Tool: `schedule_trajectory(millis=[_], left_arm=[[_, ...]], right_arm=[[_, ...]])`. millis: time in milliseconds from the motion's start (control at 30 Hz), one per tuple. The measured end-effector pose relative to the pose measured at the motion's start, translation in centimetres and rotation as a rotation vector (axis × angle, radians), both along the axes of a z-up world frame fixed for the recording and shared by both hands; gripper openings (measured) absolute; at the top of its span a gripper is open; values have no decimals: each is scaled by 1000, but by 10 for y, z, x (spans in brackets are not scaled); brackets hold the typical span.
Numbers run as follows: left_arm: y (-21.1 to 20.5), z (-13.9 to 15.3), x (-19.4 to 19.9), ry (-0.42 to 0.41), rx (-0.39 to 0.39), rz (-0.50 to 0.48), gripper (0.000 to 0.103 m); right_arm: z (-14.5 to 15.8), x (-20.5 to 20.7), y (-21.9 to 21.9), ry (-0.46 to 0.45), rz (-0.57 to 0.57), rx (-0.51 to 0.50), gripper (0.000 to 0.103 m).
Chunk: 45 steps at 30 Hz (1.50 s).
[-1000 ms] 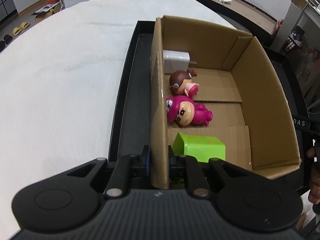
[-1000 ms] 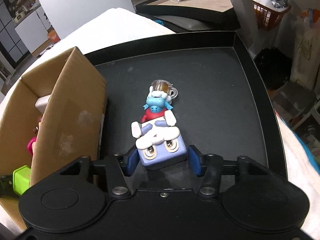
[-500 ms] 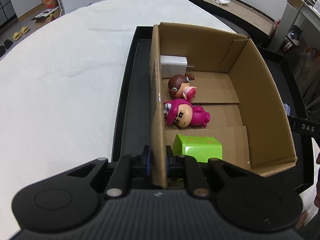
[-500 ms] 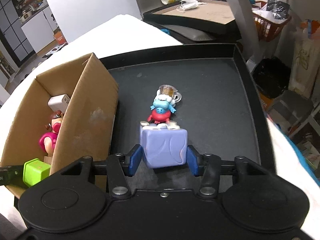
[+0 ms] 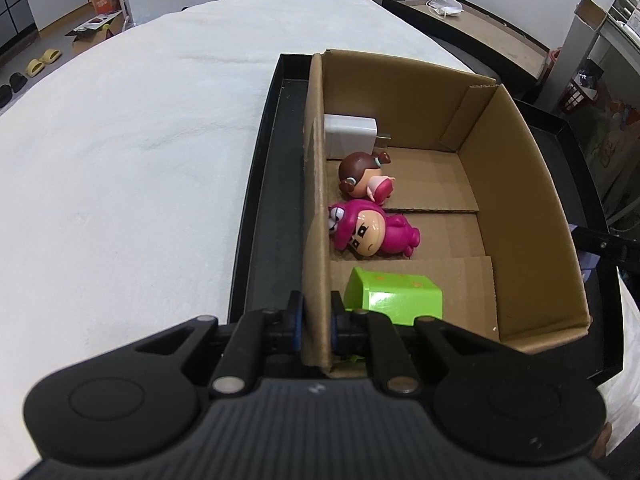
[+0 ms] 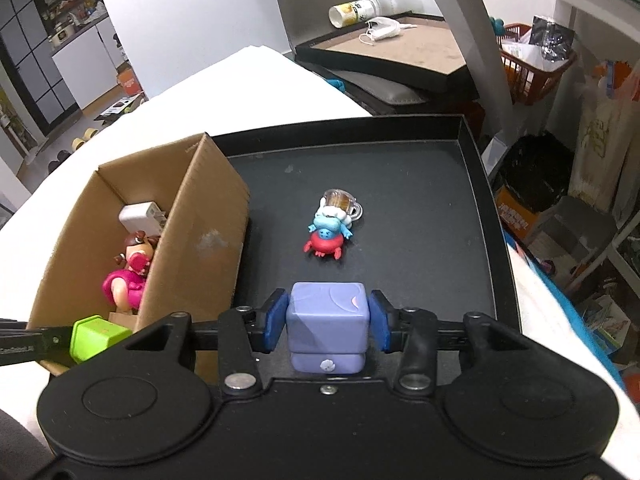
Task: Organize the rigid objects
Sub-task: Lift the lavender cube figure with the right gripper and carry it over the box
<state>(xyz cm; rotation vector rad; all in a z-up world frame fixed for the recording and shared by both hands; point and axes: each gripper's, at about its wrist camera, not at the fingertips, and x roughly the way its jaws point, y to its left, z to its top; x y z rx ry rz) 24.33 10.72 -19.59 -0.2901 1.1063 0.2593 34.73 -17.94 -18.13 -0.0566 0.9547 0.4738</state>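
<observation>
From the left wrist view, the left gripper (image 5: 316, 322) is closed down on the near side wall of the cardboard box (image 5: 516, 184), one finger outside and one inside, the wall pinched between the blue pads. That hold most likely steadies the box so it cannot slide on the black tray (image 5: 276, 184) while things go in. Inside, four things lie in a row against that same wall: a white charger (image 5: 350, 136) at the far end, then a brown-haired figurine (image 5: 364, 182), a pink figurine (image 5: 370, 230) on its side, and a green block (image 5: 394, 294) nearest the gripper. Lining them along one wall leaves the right half of the box floor bare for more. The tray rests on a white surface (image 5: 120, 160).

From the right wrist view, the right gripper (image 6: 326, 322) is partly closed, its two blue pads pressed against opposite flat sides of a purple cube toy (image 6: 326, 316), which appears lifted off the tray floor. Flat parallel faces make that a secure pinch. The box stands just to the left, open side up, so the cube's probable next stop is close. A blue and red figurine (image 6: 328, 236) lies on the tray ahead, touching a small clear cup charm (image 6: 340, 202), both not yet sorted.
</observation>
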Motion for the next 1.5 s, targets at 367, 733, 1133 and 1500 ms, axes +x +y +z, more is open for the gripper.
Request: schedule_trajectory(millis=[367, 733, 1133, 1500], left_arm=[[0, -1, -5, -18, -6, 7, 12], [5, -2, -9, -36, -29, 9, 12], [7, -4, -12, -55, -43, 18, 13], [6, -3, -12, -61, -47, 18, 14]], right_arm=[[25, 0, 9, -36, 25, -14, 43], [49, 5, 35, -87, 61, -18, 43], [71, 8, 80, -145, 113, -23, 43], [90, 16, 99, -188, 153, 15, 43]])
